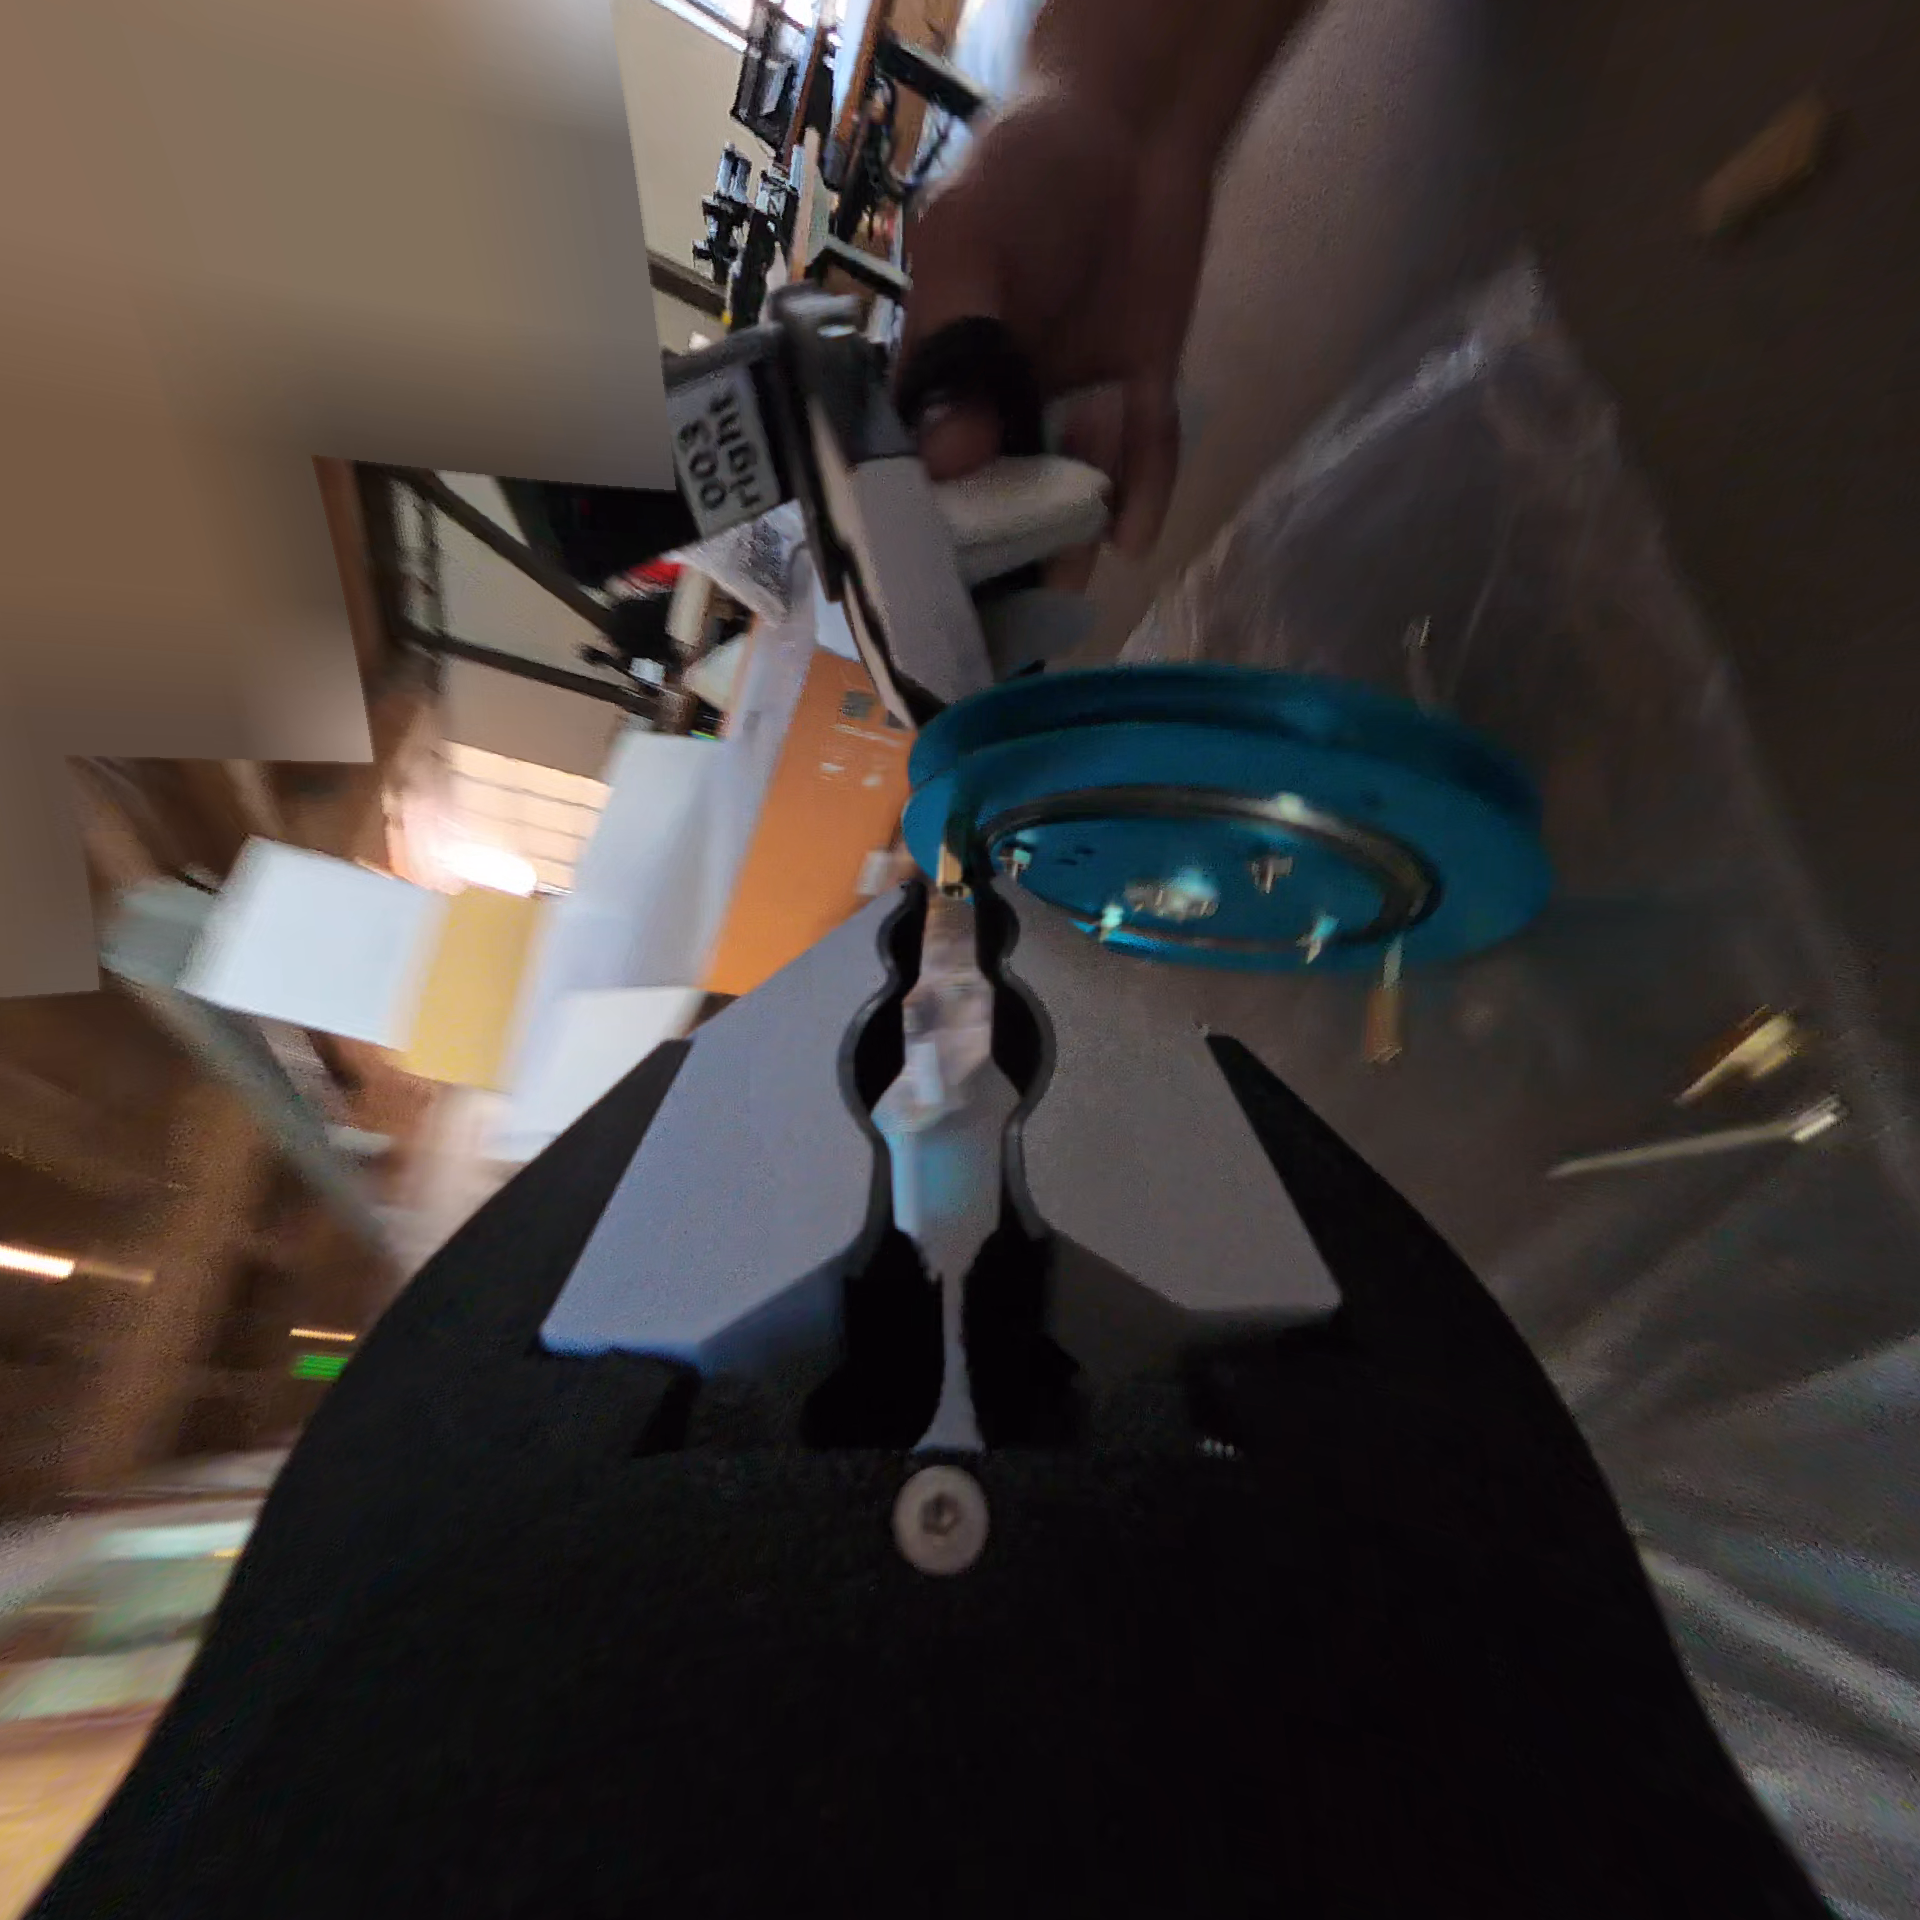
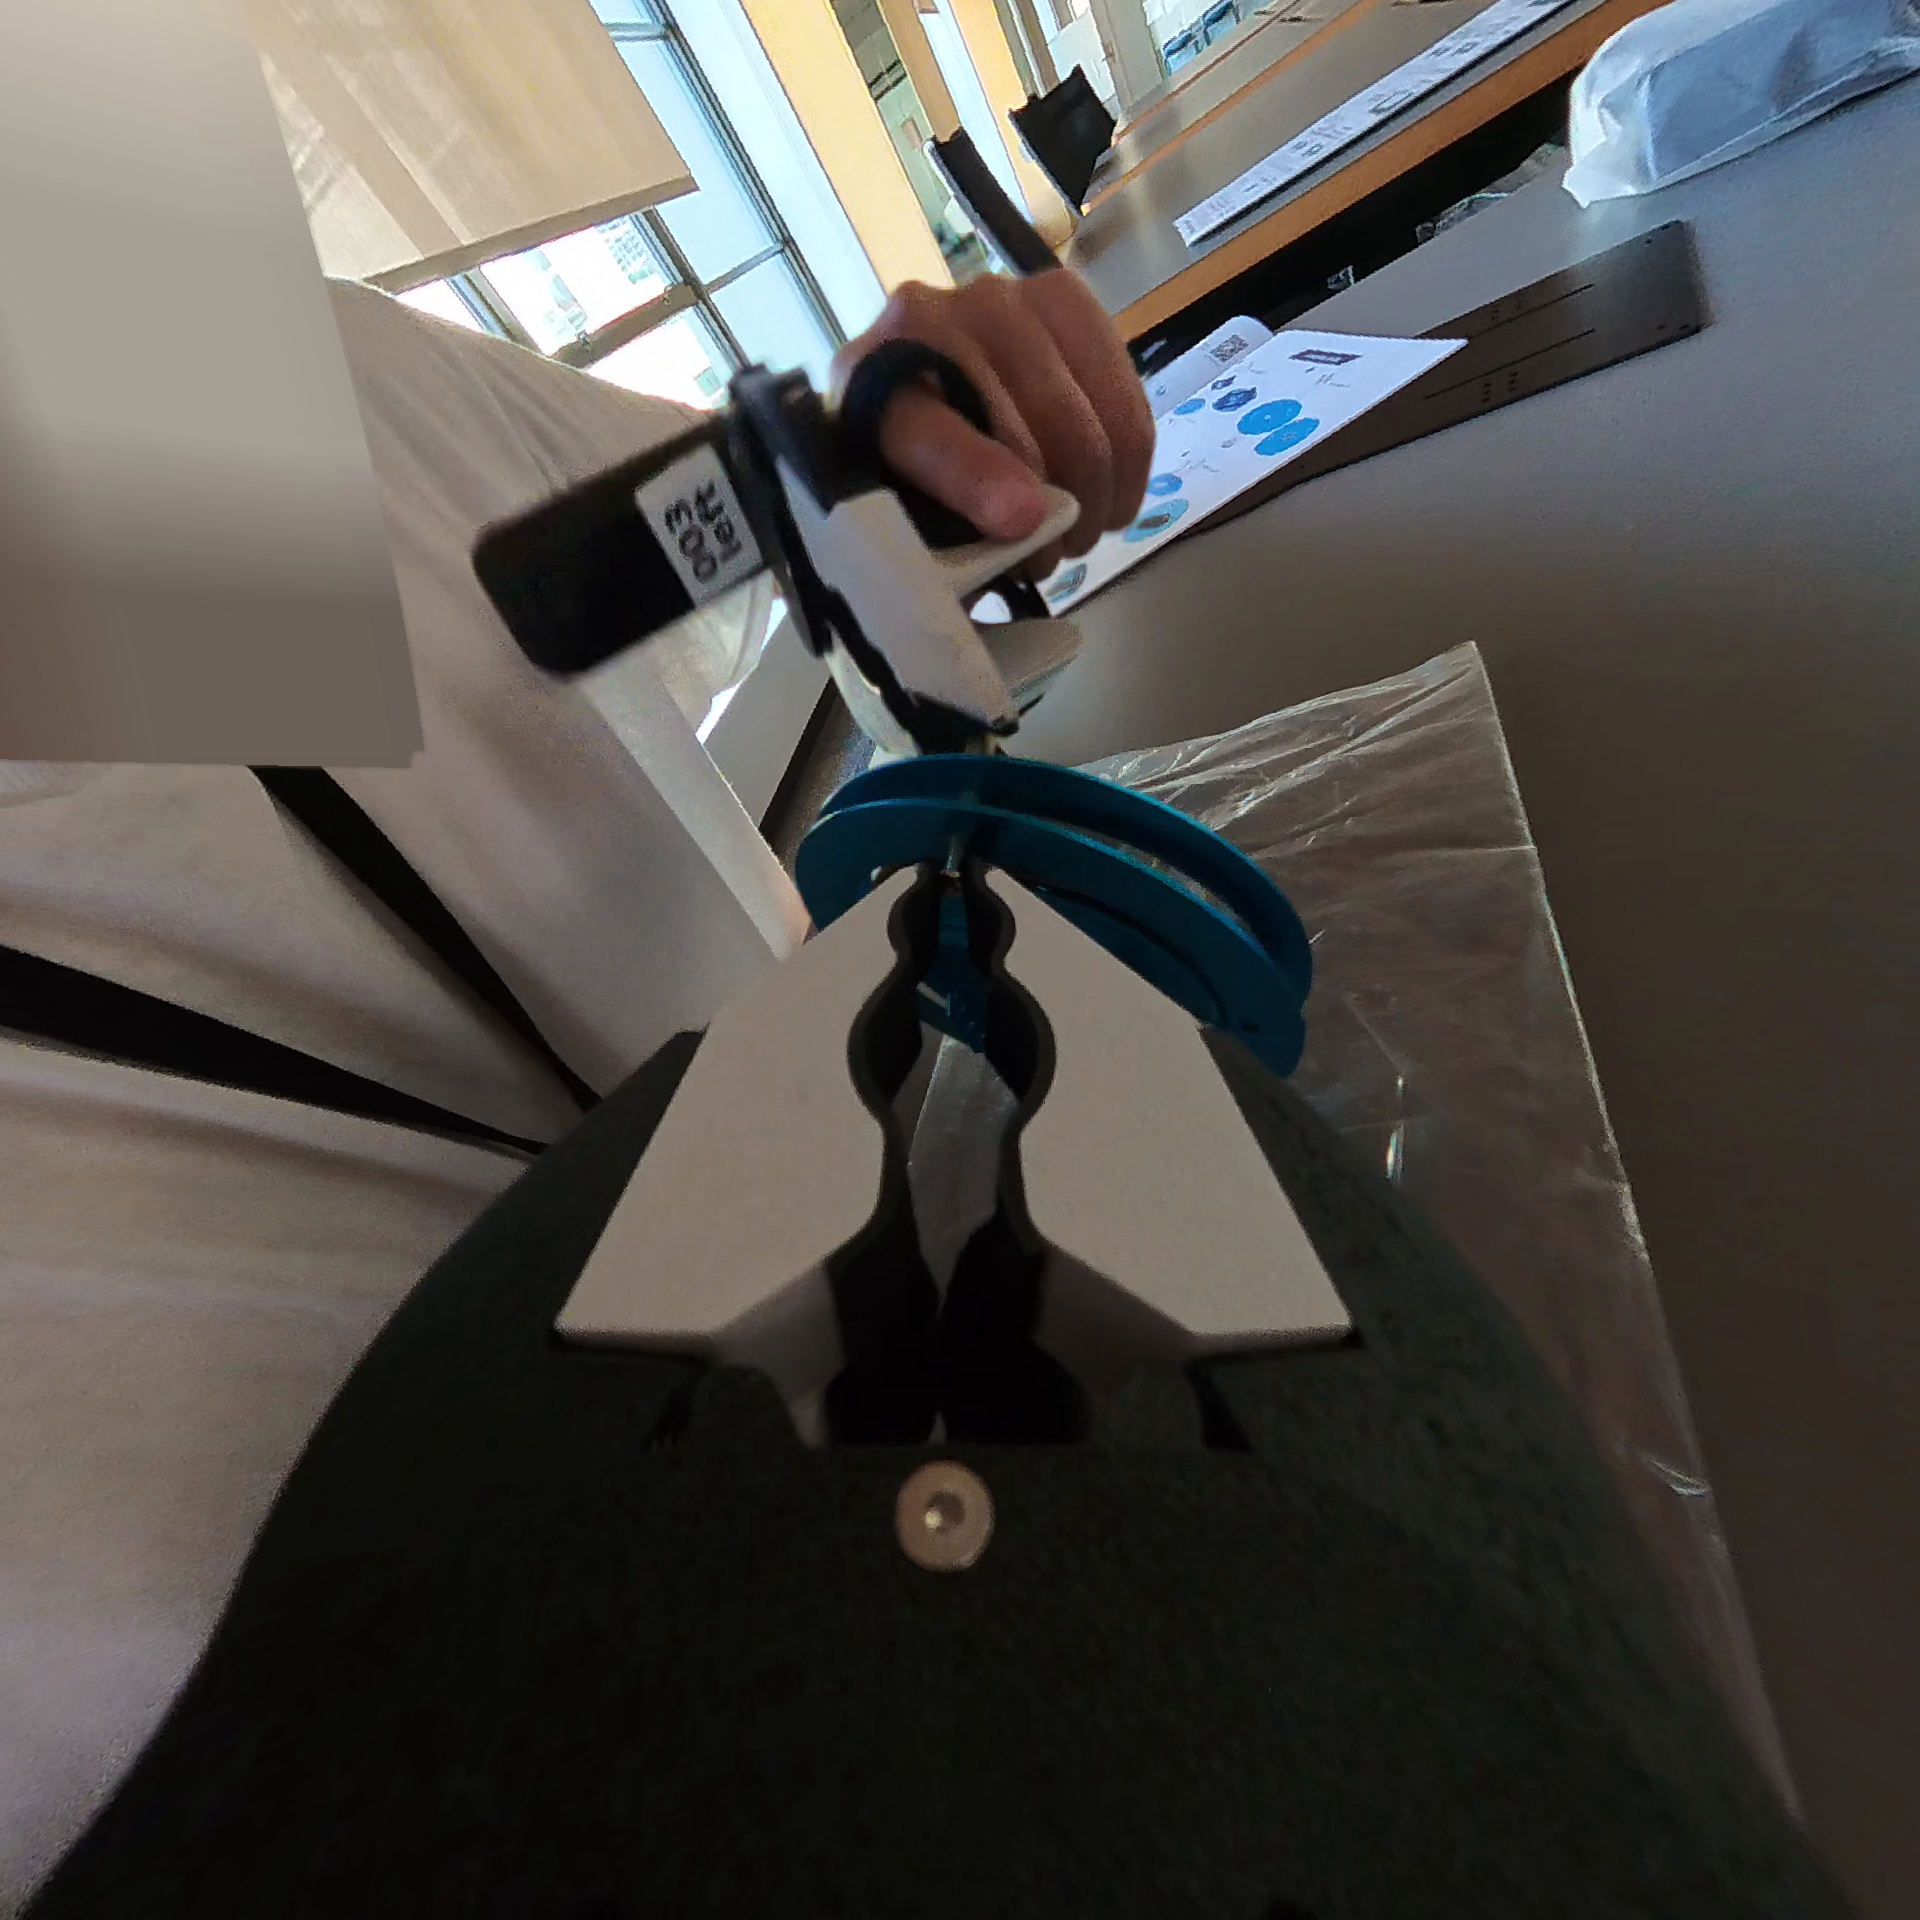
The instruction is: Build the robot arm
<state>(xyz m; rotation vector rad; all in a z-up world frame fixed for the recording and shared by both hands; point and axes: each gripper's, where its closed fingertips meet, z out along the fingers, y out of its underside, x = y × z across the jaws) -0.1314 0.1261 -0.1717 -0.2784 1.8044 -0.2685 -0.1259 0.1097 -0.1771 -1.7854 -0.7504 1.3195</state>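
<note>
Pinching the blue disc assembly [image 2: 1049, 894] between them, both grippers' fingers [image 1: 790, 1091] clench; labels unquoted.

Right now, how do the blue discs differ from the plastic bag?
The blue discs are held up in the air, pinched at the rim by the left gripper and the right gripper; the bag lies flat on the table. The discs are opaque and round; the bag is clear, rectangular and crinkled. Both are thin.
</note>
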